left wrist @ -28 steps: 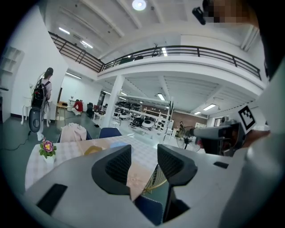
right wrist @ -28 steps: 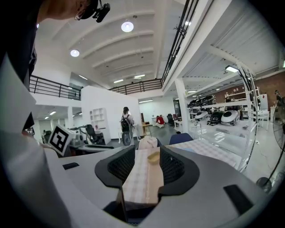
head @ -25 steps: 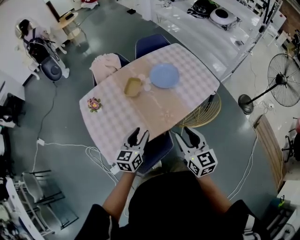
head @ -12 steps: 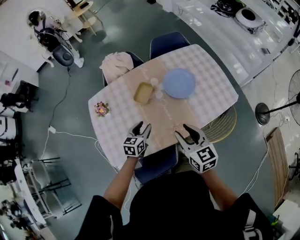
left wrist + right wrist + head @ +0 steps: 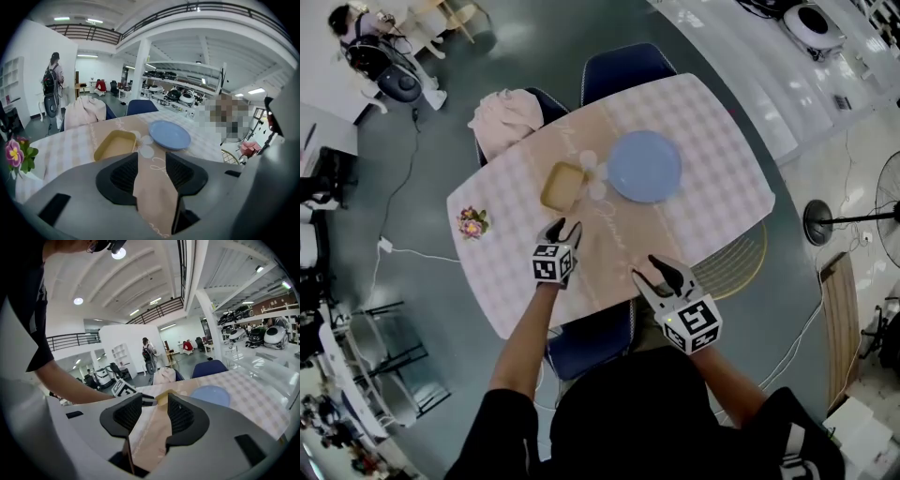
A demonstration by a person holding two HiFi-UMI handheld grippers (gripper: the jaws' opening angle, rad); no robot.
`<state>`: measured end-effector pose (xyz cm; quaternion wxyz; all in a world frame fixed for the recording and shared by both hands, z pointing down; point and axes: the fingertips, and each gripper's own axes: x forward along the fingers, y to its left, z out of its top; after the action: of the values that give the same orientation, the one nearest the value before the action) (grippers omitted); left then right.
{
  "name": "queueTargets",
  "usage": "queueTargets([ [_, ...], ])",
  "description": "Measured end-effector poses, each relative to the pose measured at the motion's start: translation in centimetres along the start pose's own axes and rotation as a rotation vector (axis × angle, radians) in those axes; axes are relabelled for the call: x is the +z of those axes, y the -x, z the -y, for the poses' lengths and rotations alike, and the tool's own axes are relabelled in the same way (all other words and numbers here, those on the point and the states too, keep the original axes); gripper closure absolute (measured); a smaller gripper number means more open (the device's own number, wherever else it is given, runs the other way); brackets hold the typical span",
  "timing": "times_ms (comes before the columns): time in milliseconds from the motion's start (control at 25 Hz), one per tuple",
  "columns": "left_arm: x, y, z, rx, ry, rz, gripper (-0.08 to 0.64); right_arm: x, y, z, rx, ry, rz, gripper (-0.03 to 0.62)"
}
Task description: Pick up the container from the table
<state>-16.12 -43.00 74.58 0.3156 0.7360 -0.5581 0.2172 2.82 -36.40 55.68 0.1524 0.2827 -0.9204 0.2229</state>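
At the table's near edge, closest to the person, the right gripper (image 5: 653, 273) hovers with its jaws parted. Its own view shows nothing between them but the tan runner (image 5: 619, 230) of the checked tablecloth. A dark blue chair (image 5: 591, 339) is tucked under that same edge. Just ahead and to the left, the left gripper (image 5: 562, 228) is held out over the table (image 5: 722, 192) on a bare forearm (image 5: 523, 337). Its jaws are likewise apart and empty, with only the runner visible in the gap. They point toward the yellow container (image 5: 563, 186), which lies close in front of the tips but not touching them. The container is a shallow rectangular tray with an open top, sitting flat near the middle of the table. Two small pale round things (image 5: 597, 190) lie just beside its right side, between it and a round blue plate (image 5: 644, 166) that rests further right on the checked cloth. Off to the left, well apart from the container, a small bunch of flowers (image 5: 472, 223) stands near the table's left end. Beyond the far edge a pinkish cloth (image 5: 504, 112) is draped over one chair, with a second blue chair (image 5: 623, 66) beside it. Farther off across the grey floor, a person with a backpack (image 5: 356, 42) stands by a white wall.
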Motion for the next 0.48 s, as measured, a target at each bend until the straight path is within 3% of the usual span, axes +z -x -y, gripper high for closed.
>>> queueTargets([
  [480,-2.0,-8.9,-4.2,0.081,-0.050,-0.099,0.391,-3.2,-0.7,3.9,0.029,-0.045,-0.064,0.449],
])
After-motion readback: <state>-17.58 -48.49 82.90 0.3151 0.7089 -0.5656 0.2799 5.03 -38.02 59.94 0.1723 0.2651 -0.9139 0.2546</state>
